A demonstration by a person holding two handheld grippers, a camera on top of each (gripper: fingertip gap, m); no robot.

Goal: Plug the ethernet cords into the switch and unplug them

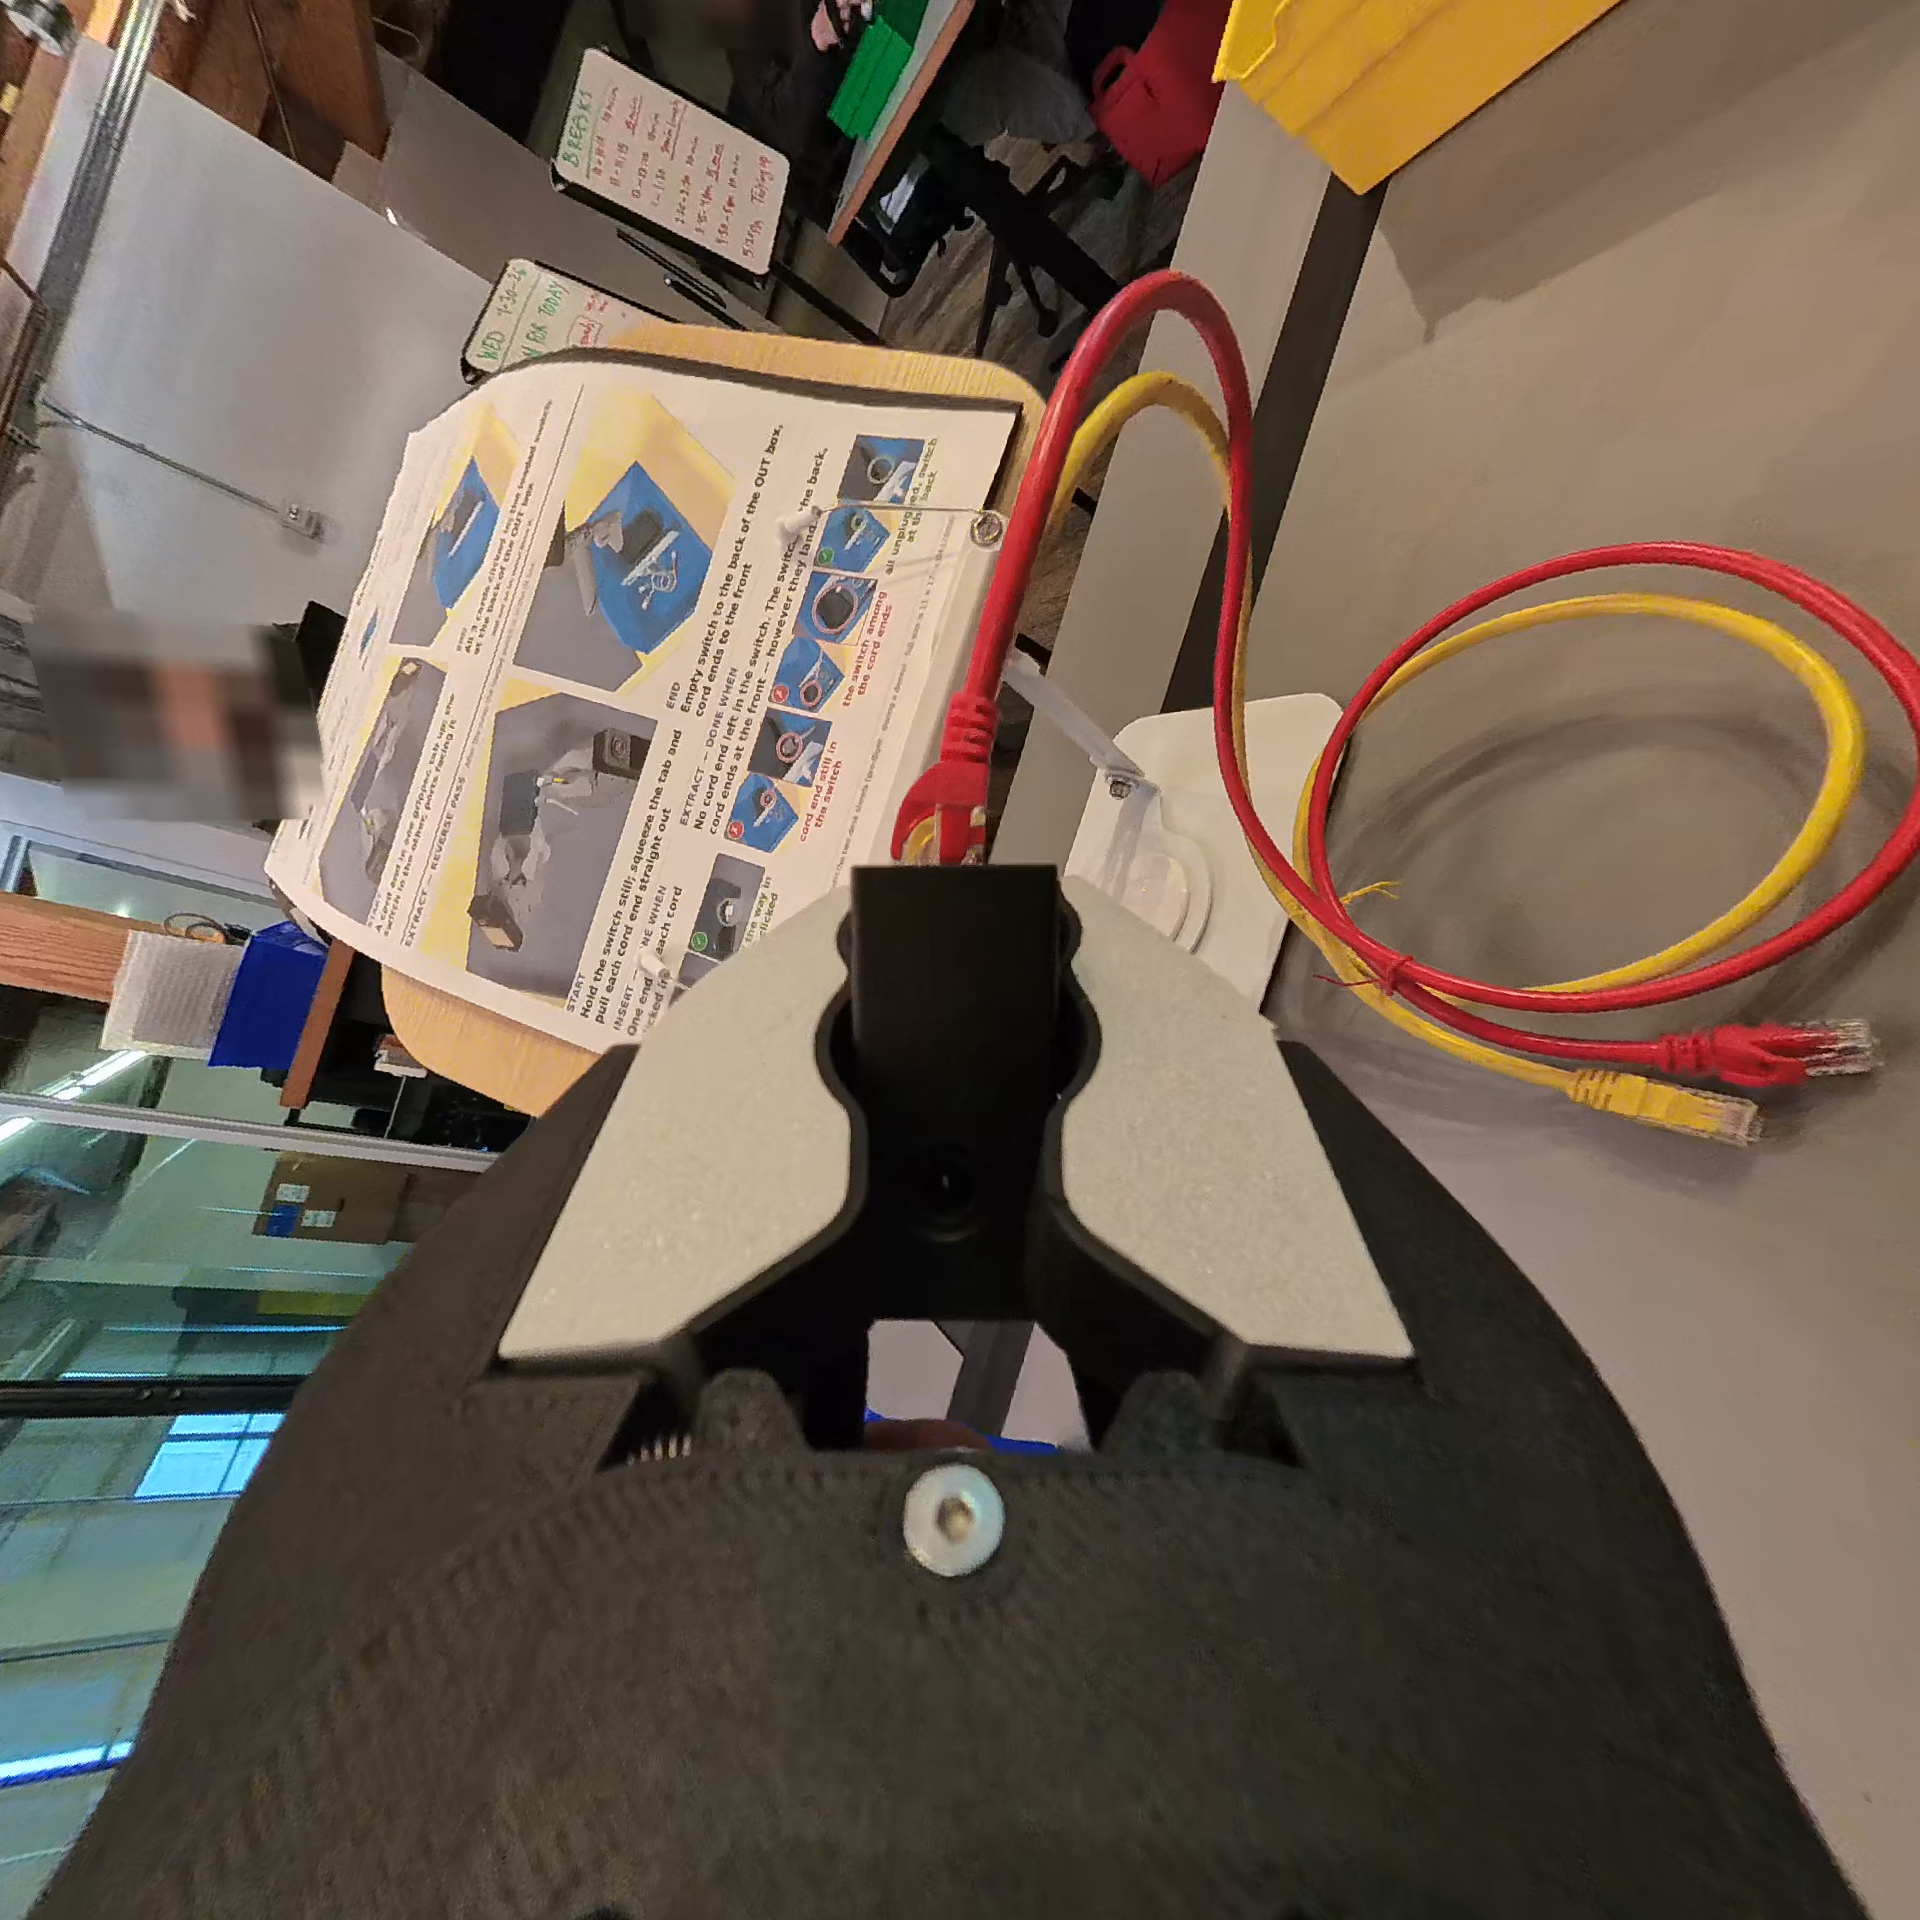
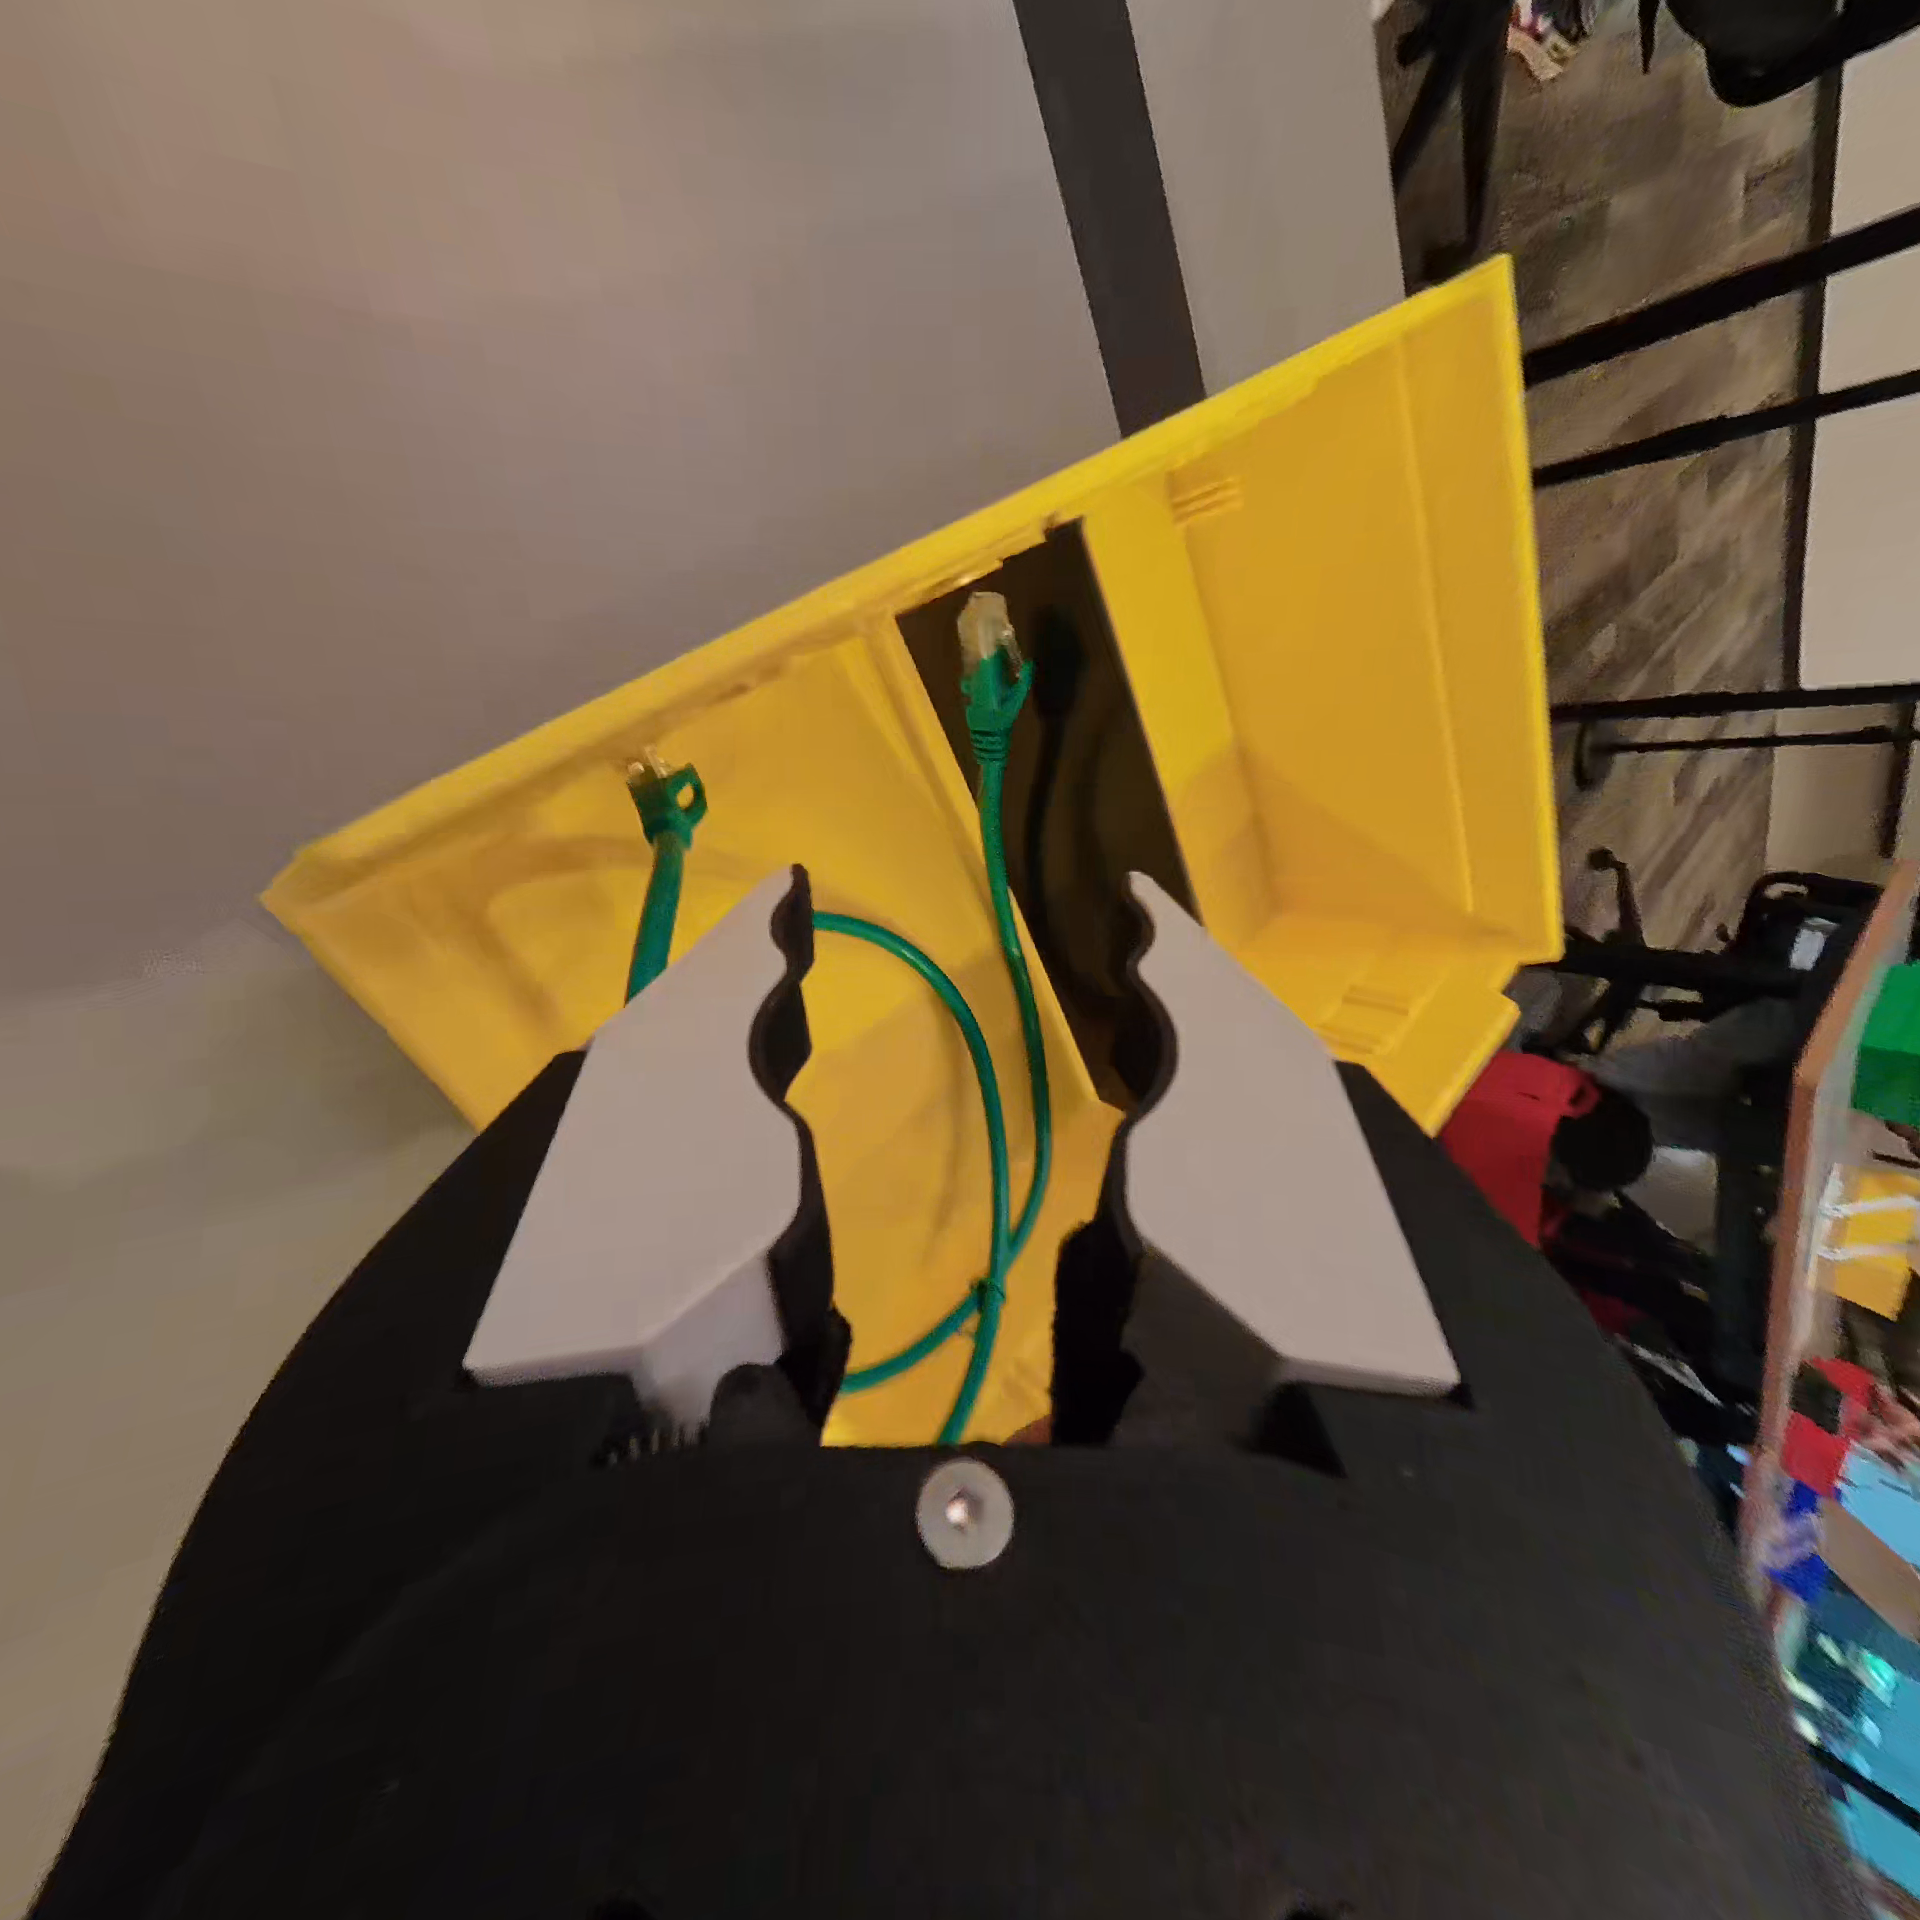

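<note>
In the left wrist view my left gripper (image 1: pixel 956 920) is shut on the black switch (image 1: pixel 956 997) and holds it up off the grey table (image 1: pixel 1610 364). A red cord (image 1: pixel 1231 582) and a yellow cord (image 1: pixel 1839 748) each have one end plugged into the switch's far face. Their loops and free plugs lie on the table to the right. In the right wrist view my right gripper (image 2: pixel 966 899) is open and empty, just over a yellow bin (image 2: pixel 1340 665). A green cord (image 2: pixel 997 1091) lies in the bin with both plugs free.
A printed instruction sheet on a wooden board (image 1: pixel 665 665) stands beyond the switch. A white mounting plate (image 1: pixel 1205 800) sits at the table's edge. The yellow bin's corner (image 1: pixel 1382 83) shows at the top right. A black table bar (image 2: pixel 1112 208) runs behind the bin. The gap from one gripper's tips to the other's is roughly 50 cm.
</note>
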